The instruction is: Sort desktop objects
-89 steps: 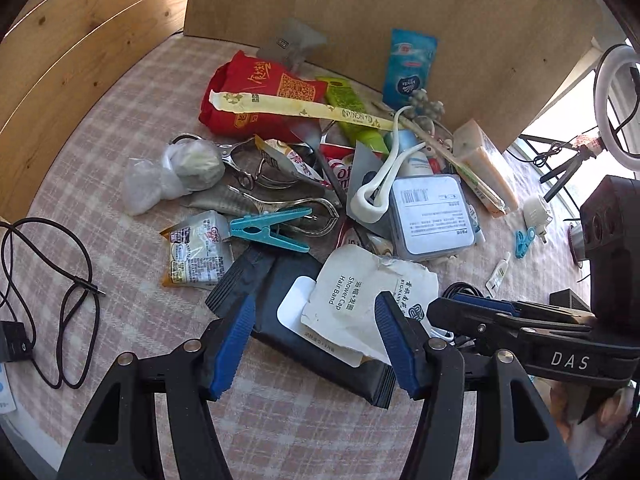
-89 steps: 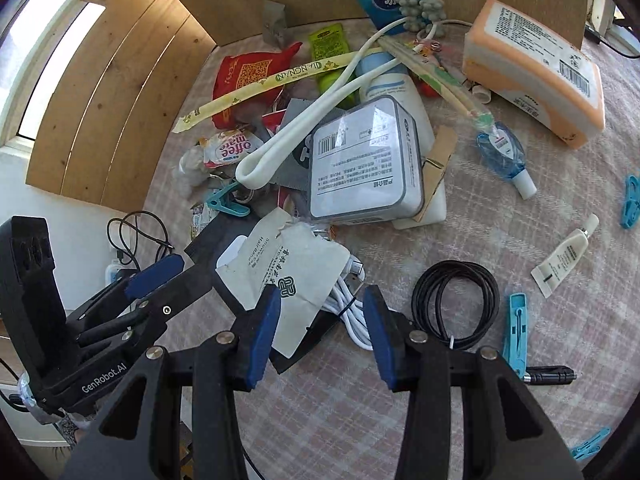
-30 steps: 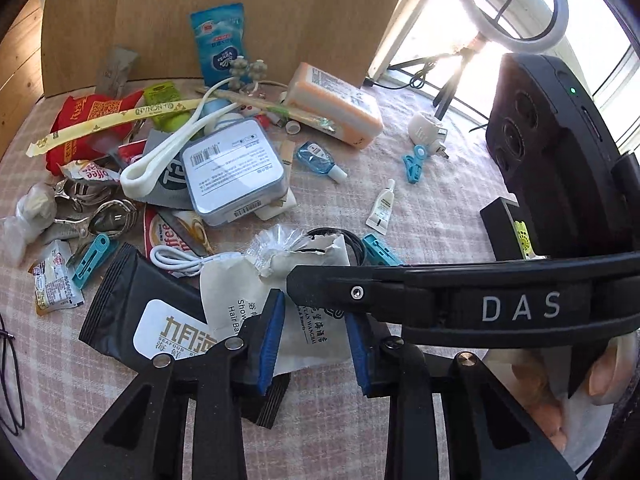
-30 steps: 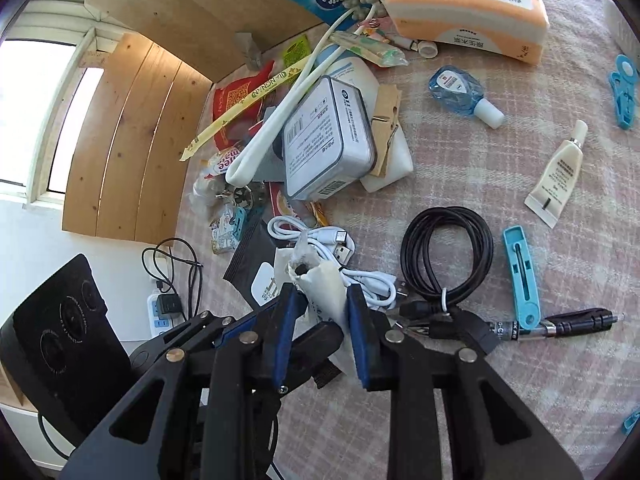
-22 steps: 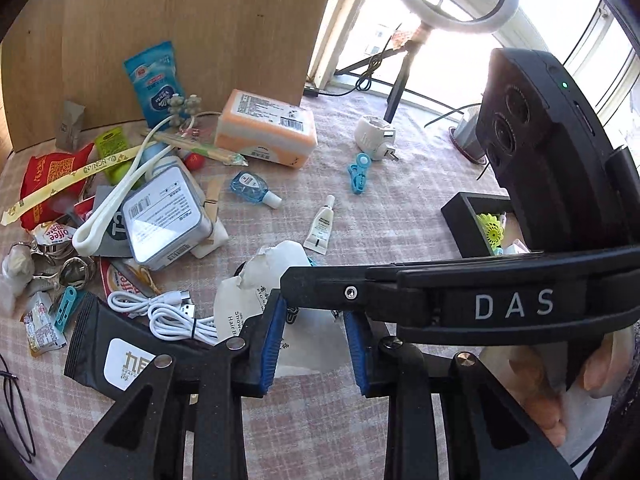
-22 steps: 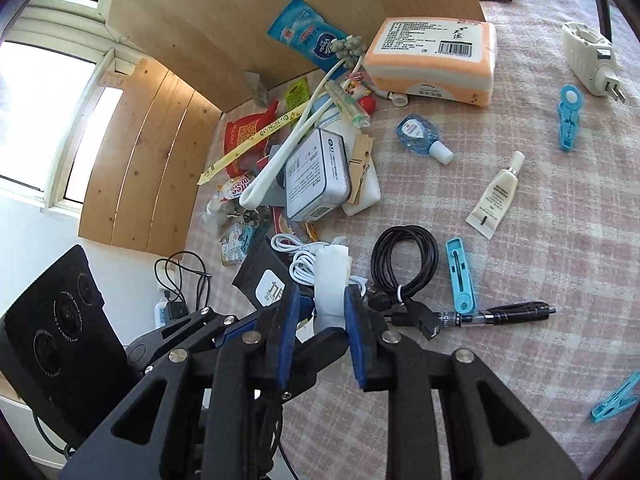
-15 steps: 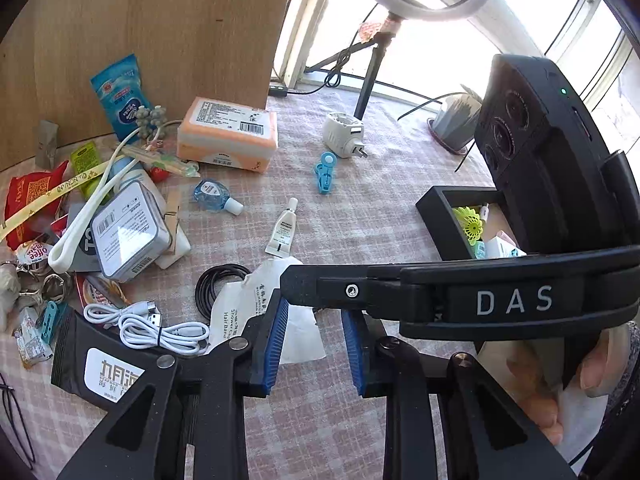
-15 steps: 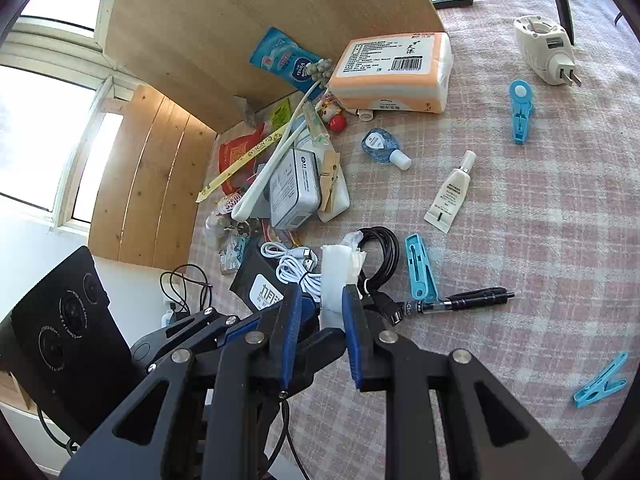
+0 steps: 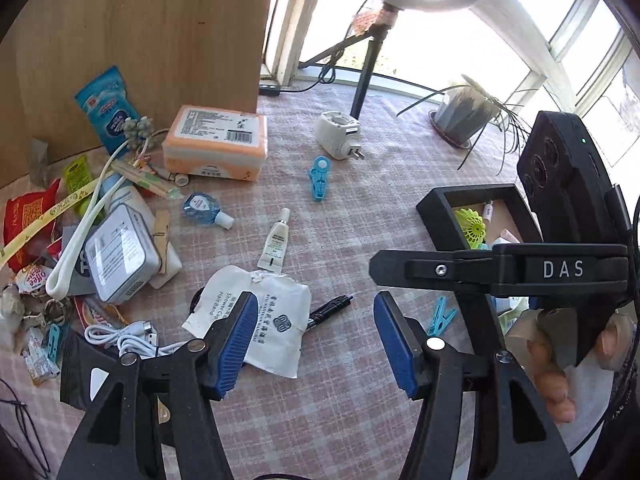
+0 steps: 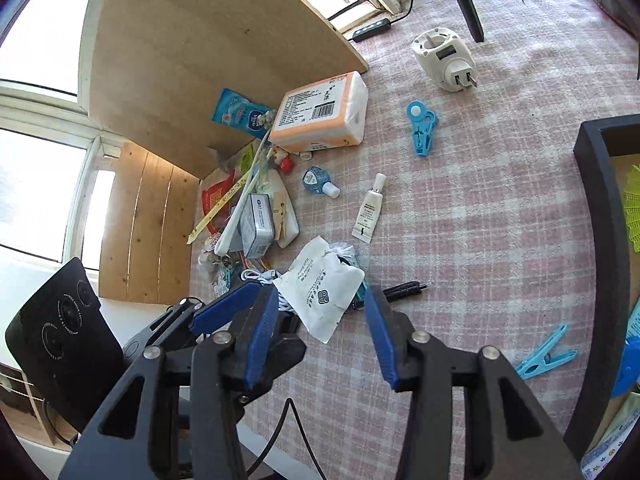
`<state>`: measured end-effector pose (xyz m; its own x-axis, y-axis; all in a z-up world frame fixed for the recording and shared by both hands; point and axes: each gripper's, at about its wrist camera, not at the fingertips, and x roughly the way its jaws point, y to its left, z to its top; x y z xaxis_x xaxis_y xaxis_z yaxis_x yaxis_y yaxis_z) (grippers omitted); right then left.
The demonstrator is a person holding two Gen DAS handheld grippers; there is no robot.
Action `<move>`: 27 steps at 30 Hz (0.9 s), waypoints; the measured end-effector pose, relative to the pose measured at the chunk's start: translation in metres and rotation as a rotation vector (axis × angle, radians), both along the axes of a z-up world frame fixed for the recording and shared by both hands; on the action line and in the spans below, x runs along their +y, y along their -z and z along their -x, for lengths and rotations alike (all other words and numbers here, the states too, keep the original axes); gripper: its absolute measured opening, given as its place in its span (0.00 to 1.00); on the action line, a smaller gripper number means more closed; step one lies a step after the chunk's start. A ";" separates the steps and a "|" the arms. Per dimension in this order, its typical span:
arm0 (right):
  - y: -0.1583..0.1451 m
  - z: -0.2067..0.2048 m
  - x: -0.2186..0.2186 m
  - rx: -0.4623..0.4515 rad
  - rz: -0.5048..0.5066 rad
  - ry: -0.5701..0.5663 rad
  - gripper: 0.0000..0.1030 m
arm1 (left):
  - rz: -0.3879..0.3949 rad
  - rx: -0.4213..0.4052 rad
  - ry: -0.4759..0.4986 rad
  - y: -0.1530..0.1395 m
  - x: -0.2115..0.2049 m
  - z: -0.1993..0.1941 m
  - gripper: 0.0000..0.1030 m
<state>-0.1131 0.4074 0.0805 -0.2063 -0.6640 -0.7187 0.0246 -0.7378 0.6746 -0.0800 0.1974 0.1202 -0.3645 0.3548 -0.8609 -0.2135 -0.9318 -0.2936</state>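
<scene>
Left gripper [image 9: 316,340]: 2 black plastic arms tipped with ribbed blue pads, spread wide apart and gripping nothing. Right gripper [image 10: 320,330]: the same build, its pads likewise parted and empty.

Between and just beyond the pads of both grippers lies the flat white paper shower-cap sachet [image 9: 264,320], crinkled, torn along its upper edge, printed with dark text and a small square logo. It rests on the pink-and-white checked woven tablecloth [image 9: 360,208], its near edge touching or partly hidden behind the left gripper's left pad in the left wrist view; in the right wrist view the sachet [image 10: 324,290] sits in the gap between the right gripper's pads, closer to the left one.

A black pen [image 9: 330,308] pokes out from under the sachet's right edge. A coiled white USB cable [image 9: 124,334] lies to its left, and a small white squeeze tube [image 9: 276,242] lies just beyond it. Farther out stand a rectangular grey metal tin [image 9: 122,254], a blue teardrop-shaped sanitiser bottle [image 9: 202,210], an orange-and-white soft tissue pack [image 9: 216,144] and a white plastic plug adapter [image 9: 338,136].

At the right, a black rectangular tray [image 9: 444,208] contains a yellow-green mesh ball [image 9: 472,228]. A light blue plastic clothes peg [image 9: 440,314] lies between the tray and the left gripper.
</scene>
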 end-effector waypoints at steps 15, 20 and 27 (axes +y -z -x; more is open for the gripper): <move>0.060 0.020 -0.060 -0.140 -0.003 -0.079 0.50 | -0.150 -0.208 -0.192 0.075 -0.059 0.026 0.50; 0.065 0.020 -0.068 -0.126 -0.007 -0.096 0.28 | -0.160 -0.201 -0.189 0.077 -0.054 0.024 0.22; 0.051 0.015 -0.059 -0.082 0.031 -0.097 0.21 | -0.199 -0.145 -0.147 0.048 -0.040 0.022 0.14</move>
